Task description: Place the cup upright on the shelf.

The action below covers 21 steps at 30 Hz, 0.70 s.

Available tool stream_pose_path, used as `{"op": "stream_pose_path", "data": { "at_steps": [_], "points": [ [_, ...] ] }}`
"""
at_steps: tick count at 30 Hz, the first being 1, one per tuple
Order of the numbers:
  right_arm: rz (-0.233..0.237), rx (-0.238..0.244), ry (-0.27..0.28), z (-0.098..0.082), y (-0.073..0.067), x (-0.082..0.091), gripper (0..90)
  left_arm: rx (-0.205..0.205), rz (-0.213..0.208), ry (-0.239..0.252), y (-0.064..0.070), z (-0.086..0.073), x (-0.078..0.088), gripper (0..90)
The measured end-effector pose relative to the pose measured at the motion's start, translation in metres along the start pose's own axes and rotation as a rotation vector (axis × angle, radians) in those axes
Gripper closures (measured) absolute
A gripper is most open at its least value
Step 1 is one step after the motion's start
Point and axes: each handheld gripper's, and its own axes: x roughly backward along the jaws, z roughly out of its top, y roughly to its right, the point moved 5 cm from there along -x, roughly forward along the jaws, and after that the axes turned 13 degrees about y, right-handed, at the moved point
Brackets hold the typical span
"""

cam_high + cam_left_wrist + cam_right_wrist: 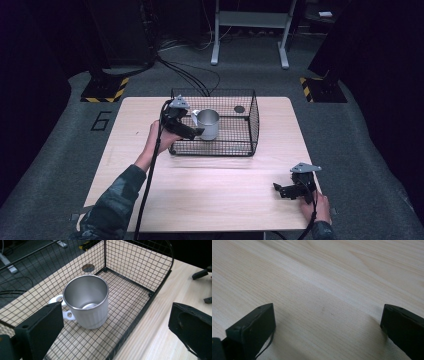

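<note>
My left claw [196,131] hangs spread beside the steel mug [208,124] in the wire basket [252,127], my right claw [280,190] spread over the bare surface [220,185].

wooden table [210,195], wire basket [252,122] on it

In the left gripper view, the left gripper [115,327] hides part of the mug [86,303] handle, and the basket [140,277] is cut off at the frame edges.
</note>
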Motion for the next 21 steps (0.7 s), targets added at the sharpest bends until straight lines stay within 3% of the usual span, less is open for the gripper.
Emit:
{"op": "stream_pose_path", "data": {
  "at_steps": [14,18,21],
  "points": [
    [0.000,0.000,0.001,0.000,0.000,0.000,0.0,-0.008,0.055,0.050,0.008,-0.028,0.066,0.1],
    [0.000,0.001,0.000,0.000,0.000,0.000,0.0,0.006,0.118,0.043,0.006,-0.055,0.089,0.1],
    [0.000,0.000,0.001,0.000,0.000,0.000,0.0,0.021,0.133,0.040,0.004,-0.067,0.097,0.1]
  ]
}}
